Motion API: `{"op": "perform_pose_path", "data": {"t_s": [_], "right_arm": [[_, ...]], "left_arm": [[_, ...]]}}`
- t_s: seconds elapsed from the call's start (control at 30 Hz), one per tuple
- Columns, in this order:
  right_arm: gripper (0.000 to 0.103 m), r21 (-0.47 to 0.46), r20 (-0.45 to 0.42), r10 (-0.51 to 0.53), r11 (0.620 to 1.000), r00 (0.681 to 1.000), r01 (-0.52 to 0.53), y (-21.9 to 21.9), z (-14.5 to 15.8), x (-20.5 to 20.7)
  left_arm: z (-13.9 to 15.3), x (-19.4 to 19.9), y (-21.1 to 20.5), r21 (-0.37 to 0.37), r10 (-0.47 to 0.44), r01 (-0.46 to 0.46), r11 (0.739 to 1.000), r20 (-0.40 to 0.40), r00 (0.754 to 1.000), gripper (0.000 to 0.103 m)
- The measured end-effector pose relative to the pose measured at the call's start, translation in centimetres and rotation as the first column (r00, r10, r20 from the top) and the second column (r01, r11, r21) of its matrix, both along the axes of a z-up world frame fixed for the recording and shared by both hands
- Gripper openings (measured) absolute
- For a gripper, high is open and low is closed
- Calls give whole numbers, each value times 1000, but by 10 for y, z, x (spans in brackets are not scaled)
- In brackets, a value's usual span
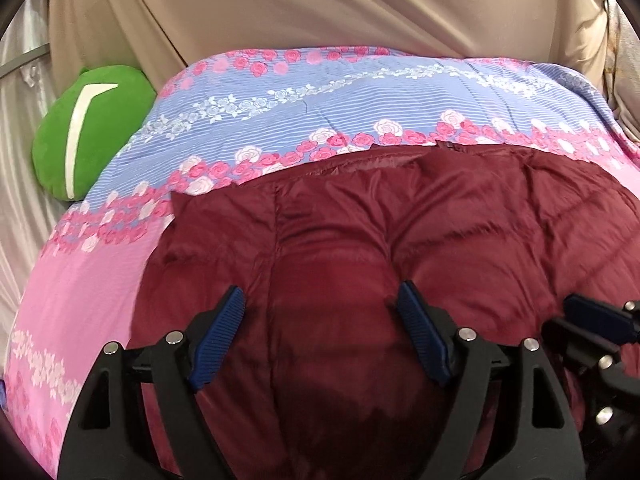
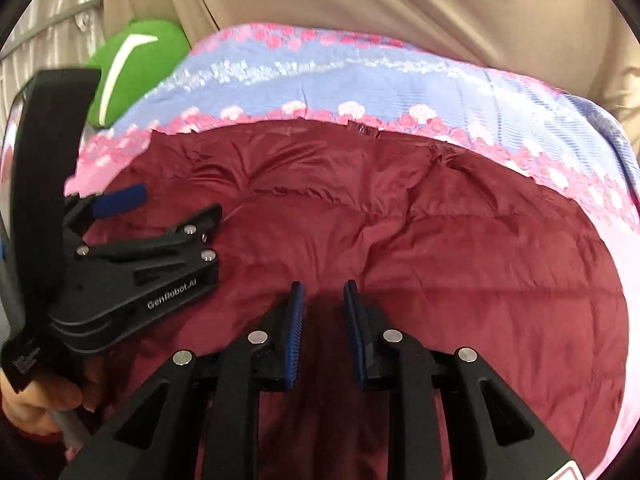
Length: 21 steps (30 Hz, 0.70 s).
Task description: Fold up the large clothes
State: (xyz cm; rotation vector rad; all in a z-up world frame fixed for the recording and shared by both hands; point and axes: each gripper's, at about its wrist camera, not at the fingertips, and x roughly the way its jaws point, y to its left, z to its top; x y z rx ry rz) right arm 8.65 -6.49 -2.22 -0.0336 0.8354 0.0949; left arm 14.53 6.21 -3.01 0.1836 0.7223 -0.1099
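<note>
A dark red quilted down jacket (image 1: 360, 232) lies spread on a floral bed; it fills the right wrist view (image 2: 400, 220) too. My left gripper (image 1: 320, 300) is open wide, its blue pads resting on or just above the jacket, nothing between them. My right gripper (image 2: 324, 292) hovers over the jacket near its front part, jaws parted by a narrow gap with nothing held. The right gripper's tip shows at the right edge of the left wrist view (image 1: 596, 316). The left gripper shows at the left of the right wrist view (image 2: 120, 204).
The jacket lies on a pink and blue floral quilt (image 1: 280, 112), also in the right wrist view (image 2: 360, 76). A green cushion (image 1: 88, 132) sits at the far left by the quilt. Beige fabric (image 1: 320, 4) hangs behind. White curtain at the left.
</note>
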Motion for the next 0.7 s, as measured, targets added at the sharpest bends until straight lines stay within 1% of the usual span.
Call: {"op": "perform_pose_path", "data": {"t_s": [0.07,0.17,0.2,0.27,0.3,0.37,0.4,0.47,0.5,0.57,0.63,0.7], "right_arm": [[24,-18,-7,11,1000,1000,-11,3,-6,-14],[24,-69,-7,10,998,1000,-10,9,-20,-25],[24,-60,-2,-2,998,1000,2,8,-17,-31],[25,5,15,7,1000,1000,-7,4,-7,-41],[25,33,31,8,999,999,-9,0,0,-45],[25,46,62,-8,999,998,5,-6,13,-48],[25,48,72,-15,999,997,11,-8,17,-45],[25,52,78,-30,998,997,26,-13,19,-37],[25,55,73,-39,998,997,35,-13,17,-32],[25,69,52,-46,997,998,42,-15,12,-19],[25,88,21,-47,995,999,45,-18,5,-1],[18,112,1,-45,993,999,44,-19,2,17]], "left_arm": [[1,-14,4,-10,-1,1,1000,1,1000,83],[-6,-38,12,-43,-13,12,999,-28,1000,84],[-8,-44,14,-46,-13,12,999,-30,999,84],[-7,-58,22,-57,-8,6,998,-22,1000,84],[-4,-65,30,-69,5,-6,998,-21,1000,84],[2,-74,51,-108,52,-54,993,-23,998,85],[7,-79,68,-149,88,-91,985,-25,996,85],[13,-84,99,-228,155,-162,960,-45,987,89],[13,-85,118,-282,185,-196,939,-66,980,90],[8,-82,146,-359,219,-249,899,-122,968,90],[-3,-77,161,-413,213,-272,869,-182,960,90],[-13,-74,164,-431,203,-280,858,-217,955,90]]}}
